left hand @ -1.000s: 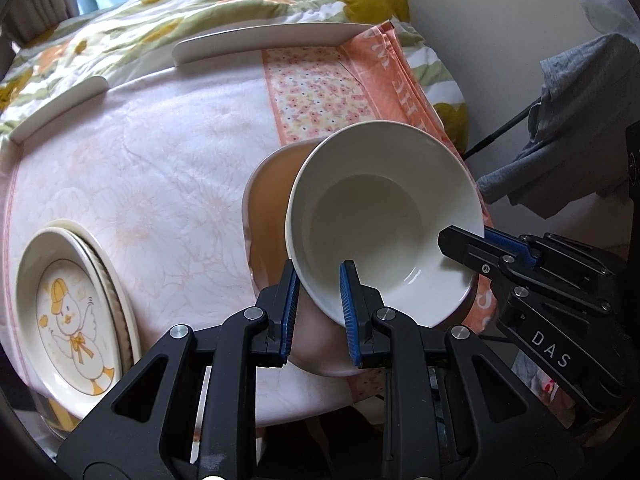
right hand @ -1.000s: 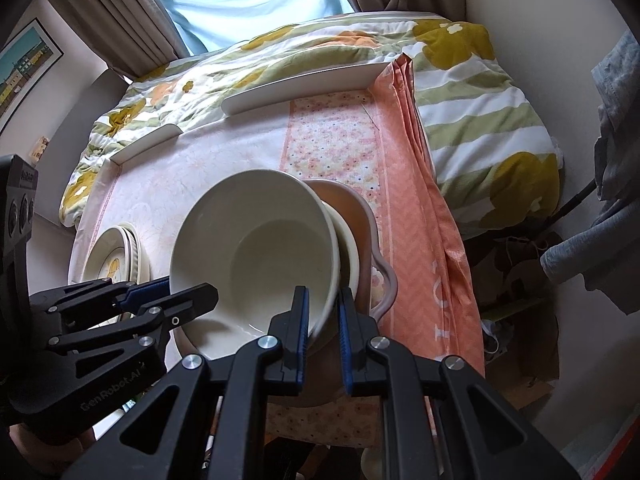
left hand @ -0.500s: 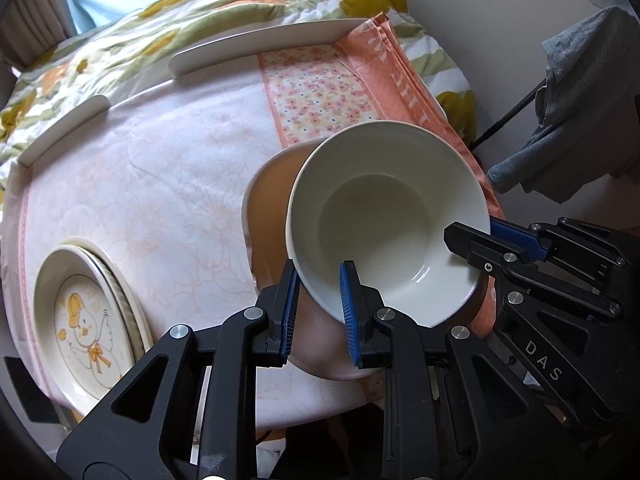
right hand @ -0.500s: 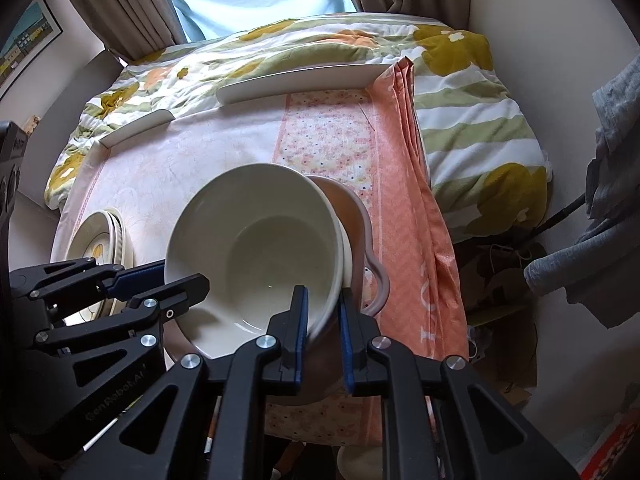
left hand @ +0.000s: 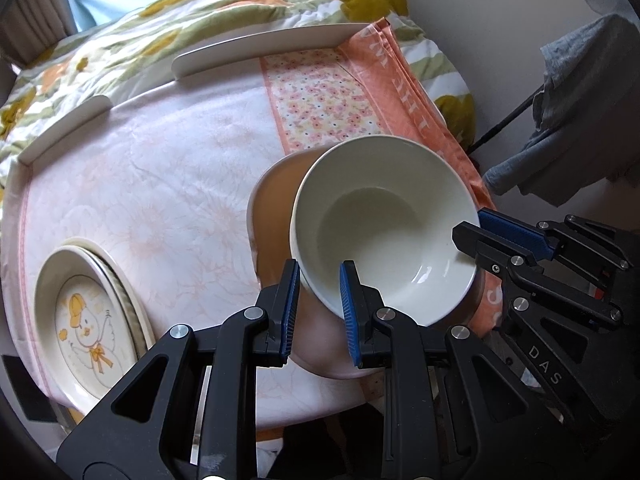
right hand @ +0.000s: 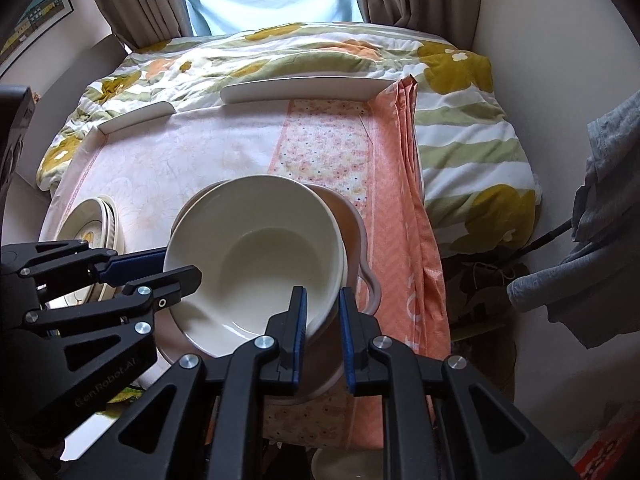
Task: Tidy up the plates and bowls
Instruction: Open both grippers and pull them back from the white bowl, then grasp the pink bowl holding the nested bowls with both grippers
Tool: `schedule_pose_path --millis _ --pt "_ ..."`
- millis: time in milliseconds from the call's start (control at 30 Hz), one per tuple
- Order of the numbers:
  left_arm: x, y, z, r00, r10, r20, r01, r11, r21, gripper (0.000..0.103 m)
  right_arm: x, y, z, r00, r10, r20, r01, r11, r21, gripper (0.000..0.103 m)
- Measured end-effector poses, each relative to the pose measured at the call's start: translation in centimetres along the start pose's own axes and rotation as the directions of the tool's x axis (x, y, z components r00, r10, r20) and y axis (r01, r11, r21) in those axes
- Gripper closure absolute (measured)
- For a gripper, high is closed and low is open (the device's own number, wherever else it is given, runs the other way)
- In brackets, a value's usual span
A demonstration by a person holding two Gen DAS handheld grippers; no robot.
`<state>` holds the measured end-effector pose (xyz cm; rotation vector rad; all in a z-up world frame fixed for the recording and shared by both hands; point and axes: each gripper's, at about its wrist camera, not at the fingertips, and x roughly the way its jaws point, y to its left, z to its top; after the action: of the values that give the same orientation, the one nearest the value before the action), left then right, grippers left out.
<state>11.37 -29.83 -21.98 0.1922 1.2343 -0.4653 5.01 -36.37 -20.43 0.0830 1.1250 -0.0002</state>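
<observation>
step: nesting cream bowl (left hand: 384, 232) in pink dish (left hand: 276, 216) | left claw (left hand: 316, 308), right claw (right hand: 322, 332) both pinching rim, 6 and 3 o'clock | next: lower level, release

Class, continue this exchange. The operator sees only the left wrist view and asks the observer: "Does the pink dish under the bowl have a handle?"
Observer: Yes. In the right wrist view the pink dish has a loop handle on its right side; the bowl hides it from you.
Operator: Anything on the left wall?
Observer: A framed picture hangs there, beside the curtain.
</observation>
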Motion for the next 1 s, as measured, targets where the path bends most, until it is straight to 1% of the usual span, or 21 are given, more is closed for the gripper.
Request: schedule_pose_path --millis 133,167,200,233,267,300,333,367,400,433,500,533,600,633,667,767,800,900,1000 --pt "-3.4 0.8 0.4 0.996 0.01 0.085 -0.009 1.0 -0.006 0.085 -2.5 -1.4 -0.1 0.997 0.067 0.049 -0.068 0.997 0.024 0.089" --pt "-4.3 1.1 0.5 0.995 0.02 0.102 -0.02 1.0 -0.004 0.083 -3.3 -1.8 -0.1 0.995 0.078 0.065 -0.079 0.997 0.023 0.089" --pt "-5.0 1.3 0.6 0.993 0.033 0.113 -0.034 0.999 0.0 0.077 -4.0 -2.1 -0.3 0.993 0.082 0.081 -0.084 0.996 0.023 0.087" --pt "-5.8 1.6 0.6 0.991 0.048 0.129 -0.049 0.999 0.004 0.072 -4.8 -2.4 -0.4 0.992 0.086 0.093 -0.089 0.996 0.023 0.079" --pt "-6.6 1.8 0.5 0.987 0.064 0.15 -0.065 0.998 0.006 0.05 -5.4 -2.7 -0.5 0.991 0.089 0.101 -0.091 0.996 0.022 0.072" --pt "-7.3 2.1 0.3 0.982 0.081 0.172 -0.084 0.996 0.007 0.017 -6.0 -2.9 -0.6 0.99 0.09 0.11 -0.093 0.995 0.021 0.049" --pt "-8.0 2.4 0.0 0.975 0.101 0.197 -0.106 0.994 0.011 0.004 -6.6 -3.1 -0.8 0.989 0.089 0.119 -0.092 0.996 0.018 0.02" --pt "-8.6 2.7 -0.4 0.966 0.121 0.229 -0.127 0.992 0.014 0.0 -7.2 -3.2 -1.0 0.988 0.084 0.132 -0.086 0.996 0.015 0.009" --pt "-9.0 2.8 -0.7 0.96 0.131 0.248 -0.141 0.99 0.023 0.0 -7.6 -3.3 -1.2 0.986 0.077 0.146 -0.079 0.997 0.008 0.002" --pt "-9.1 3.0 -1.0 0.959 0.133 0.249 -0.147 0.988 0.039 0.0 -7.9 -3.3 -1.4 0.986 0.06 0.157 -0.06 0.998 -0.004 0.002" --pt "-8.4 3.3 -1.6 0.968 0.119 0.22 -0.137 0.988 0.069 0.0 -7.9 -3.1 -1.8 0.986 0.005 0.166 0.002 0.999 -0.043 0.002" --pt "-7.9 3.5 -1.9 0.975 0.106 0.198 -0.123 0.989 0.079 0.0 -7.5 -2.9 -2.0 0.989 -0.013 0.15 0.024 0.997 -0.074 0.002" --pt "-6.5 3.7 -2.4 0.984 0.084 0.155 -0.099 0.991 0.095 0.0 -5.9 -2.9 -2.2 0.998 -0.044 0.049 0.05 0.99 -0.13 0.002" --pt "-5.7 3.6 -2.7 0.988 0.08 0.133 -0.094 0.99 0.104 0.0 -5.0 -3.0 -2.2 0.998 -0.058 0.004 0.058 0.99 -0.132 0.002" --pt "-4.9 3.7 -2.8 0.991 0.082 0.109 -0.094 0.99 0.108 0.0 -4.4 -3.3 -2.2 0.998 -0.052 -0.02 0.049 0.992 -0.119 0.002" --pt "-2.7 3.7 -2.8 0.994 0.097 0.052 -0.102 0.989 0.111 0.0 -2.6 -3.8 -1.8 0.998 0.002 -0.067 -0.006 0.998 -0.068 0.002" --pt "-2.1 3.7 -2.8 0.994 0.101 0.038 -0.105 0.988 0.115 0.0 -1.9 -4.1 -1.8 0.996 -0.002 -0.088 -0.004 0.998 -0.067 0.002" --pt "-0.5 3.4 -2.8 0.992 0.126 -0.004 -0.124 0.982 0.142 0.0 0.1 -3.4 -1.3 0.988 -0.052 -0.144 0.039 0.995 -0.095 0.002" --pt "0.5 3.0 -2.7 0.99 0.137 -0.023 -0.132 0.978 0.164 0.0 1.5 -2.7 -0.9 0.98 -0.075 -0.182 0.052 0.99 -0.129 0.002"
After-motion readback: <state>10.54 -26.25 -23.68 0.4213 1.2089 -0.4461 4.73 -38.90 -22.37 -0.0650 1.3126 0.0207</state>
